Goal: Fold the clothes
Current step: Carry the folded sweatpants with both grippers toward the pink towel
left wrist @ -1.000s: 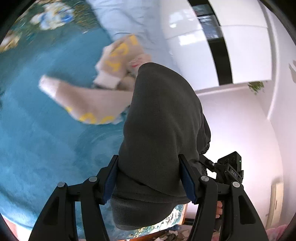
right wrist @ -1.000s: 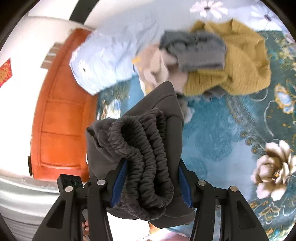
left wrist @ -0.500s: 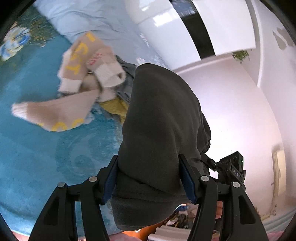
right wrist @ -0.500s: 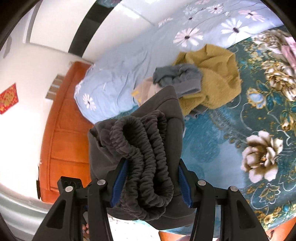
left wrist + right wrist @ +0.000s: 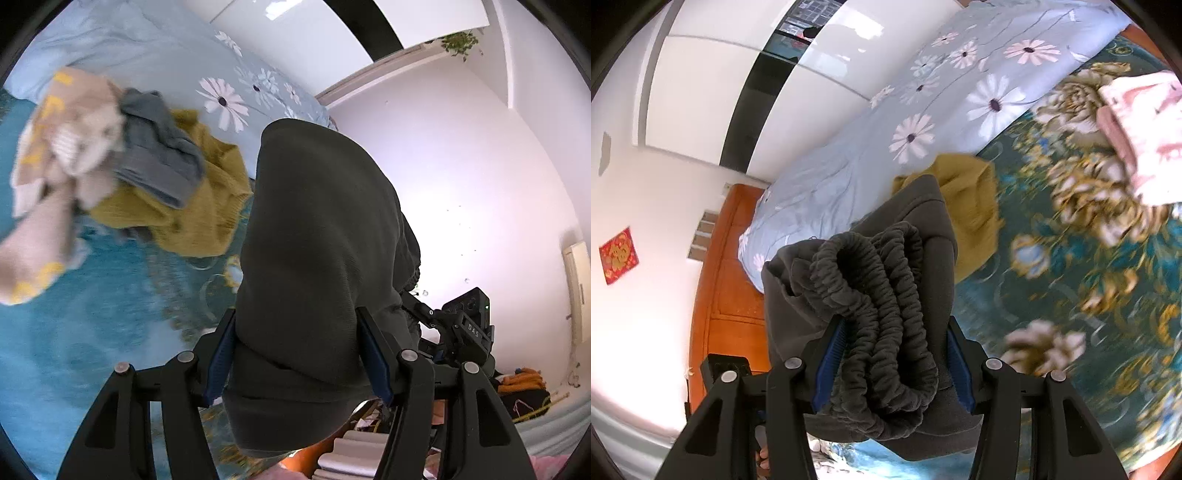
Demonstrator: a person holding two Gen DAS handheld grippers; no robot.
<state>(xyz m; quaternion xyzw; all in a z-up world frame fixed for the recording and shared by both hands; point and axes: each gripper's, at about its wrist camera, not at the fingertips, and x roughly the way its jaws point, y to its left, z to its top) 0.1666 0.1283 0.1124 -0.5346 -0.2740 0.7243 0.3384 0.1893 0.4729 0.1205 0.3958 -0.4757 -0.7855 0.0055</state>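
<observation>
The clothes pile (image 5: 147,177) has slid sideways, blurred; both claws, left (image 5: 295,354) and right (image 5: 892,354), clamp the dark trousers (image 5: 317,240).

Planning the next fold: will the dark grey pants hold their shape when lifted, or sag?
Likely floppy: the pants drape in a soft hump over the left gripper. The bunched elastic waistband in the right gripper probably gives good grip. Probably light.
</observation>
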